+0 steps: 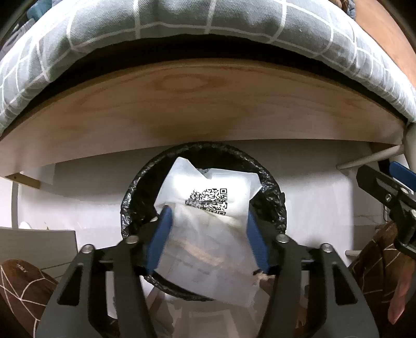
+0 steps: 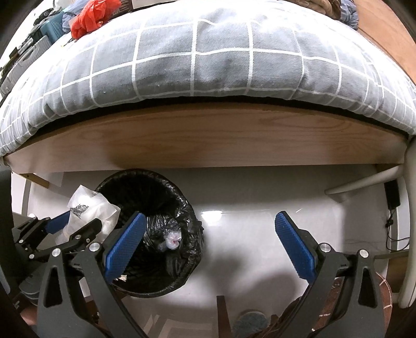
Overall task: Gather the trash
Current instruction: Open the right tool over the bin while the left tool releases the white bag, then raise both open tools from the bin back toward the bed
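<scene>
Beside the bed (image 2: 197, 67), our left gripper (image 1: 208, 234) loosely brackets a plastic bag (image 1: 208, 208) over the bin (image 2: 187, 208); release remains. Right gripper (image 2: 208, 244) gapes empty.

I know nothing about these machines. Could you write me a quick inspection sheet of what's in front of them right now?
Surface: pale glossy floor under a wooden bed frame.
Job's things: white plastic bag with a printed code, over a black-lined bin; a small wad lies inside.
Clutter: red bag on the bed.
Claws: left claw has the white bag between its blue pads, whether pressed I cannot tell; right claw open, empty.
Cables: black cord and plug at the right wall.
Surroundings: grey checked bedding.
</scene>
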